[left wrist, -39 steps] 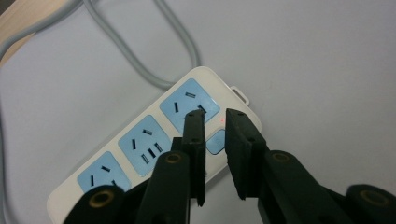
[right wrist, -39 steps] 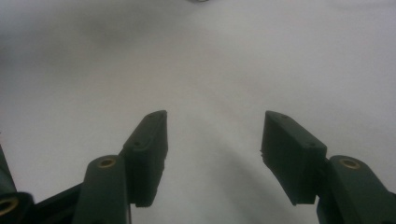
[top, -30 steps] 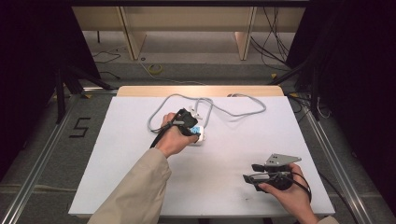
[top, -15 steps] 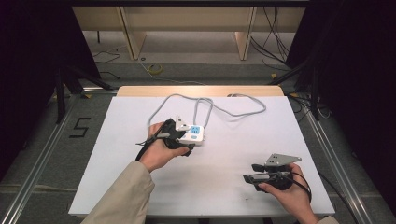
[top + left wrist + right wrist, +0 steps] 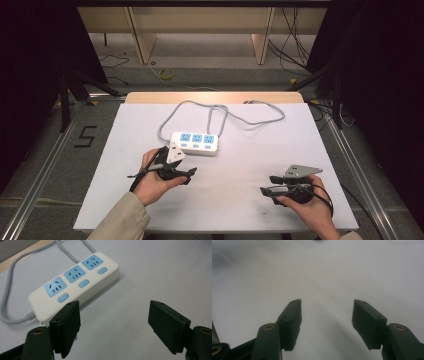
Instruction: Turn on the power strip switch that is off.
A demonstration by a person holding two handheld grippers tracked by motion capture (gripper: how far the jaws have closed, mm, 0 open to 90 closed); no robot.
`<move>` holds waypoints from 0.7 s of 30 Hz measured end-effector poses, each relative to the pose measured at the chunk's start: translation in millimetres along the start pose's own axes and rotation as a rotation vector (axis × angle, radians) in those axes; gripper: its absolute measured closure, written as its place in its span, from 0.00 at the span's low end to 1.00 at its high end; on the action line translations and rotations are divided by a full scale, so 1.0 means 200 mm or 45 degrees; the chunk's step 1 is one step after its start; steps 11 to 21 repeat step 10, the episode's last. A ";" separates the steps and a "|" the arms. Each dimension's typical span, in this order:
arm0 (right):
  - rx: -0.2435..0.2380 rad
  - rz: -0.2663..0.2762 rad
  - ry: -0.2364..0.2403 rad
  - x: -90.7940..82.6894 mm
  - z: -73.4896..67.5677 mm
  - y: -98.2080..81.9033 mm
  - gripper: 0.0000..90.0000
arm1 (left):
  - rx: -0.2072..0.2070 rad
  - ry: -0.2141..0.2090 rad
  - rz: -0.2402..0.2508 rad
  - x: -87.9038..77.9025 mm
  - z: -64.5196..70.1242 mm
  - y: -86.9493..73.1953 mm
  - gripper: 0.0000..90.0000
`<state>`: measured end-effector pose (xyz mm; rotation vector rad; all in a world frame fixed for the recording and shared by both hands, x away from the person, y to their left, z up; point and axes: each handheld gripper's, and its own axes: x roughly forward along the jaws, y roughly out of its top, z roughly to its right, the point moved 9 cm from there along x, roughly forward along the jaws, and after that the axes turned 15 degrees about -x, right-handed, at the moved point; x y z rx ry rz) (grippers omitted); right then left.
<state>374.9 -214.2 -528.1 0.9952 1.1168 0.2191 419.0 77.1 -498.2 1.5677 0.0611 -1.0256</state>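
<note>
White power strip (image 5: 195,143) with three blue sockets lay near the tabletop's (image 5: 240,210) middle, toward its far edge, its grey cable (image 5: 220,112) looping behind. Left gripper (image 5: 113,325) sat just in front of it, jaws just opened, nothing between them. Right gripper (image 5: 325,320) rested released near the front right corner. A "5" (image 5: 86,136) marked the floor.

A beige sleeve (image 5: 120,222) on the left arm; each black gripper carries a grey plate.
</note>
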 end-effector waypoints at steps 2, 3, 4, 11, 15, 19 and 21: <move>-0.001 0.000 -0.001 0.00 0.00 0.00 0.46 | -0.007 0.005 0.015 -0.01 0.00 -0.04 0.29; -0.001 0.000 -0.001 0.00 0.00 0.00 0.46 | -0.007 0.005 0.013 -0.01 0.01 -0.06 0.29; -0.003 0.000 -0.001 0.00 0.00 0.00 0.46 | 0.000 0.005 0.007 -0.01 0.01 -0.08 0.29; 0.000 0.003 -0.005 -0.01 0.01 0.00 0.46 | -0.026 0.037 0.047 -0.05 -0.01 -0.13 0.27; 0.000 0.003 -0.005 -0.01 0.01 0.00 0.46 | -0.026 0.037 0.047 -0.05 -0.01 -0.13 0.27; 0.000 0.003 -0.005 -0.01 0.01 0.00 0.46 | -0.026 0.037 0.047 -0.05 -0.01 -0.13 0.27; 0.000 0.003 -0.005 -0.01 0.01 0.00 0.46 | -0.026 0.037 0.047 -0.05 -0.01 -0.13 0.27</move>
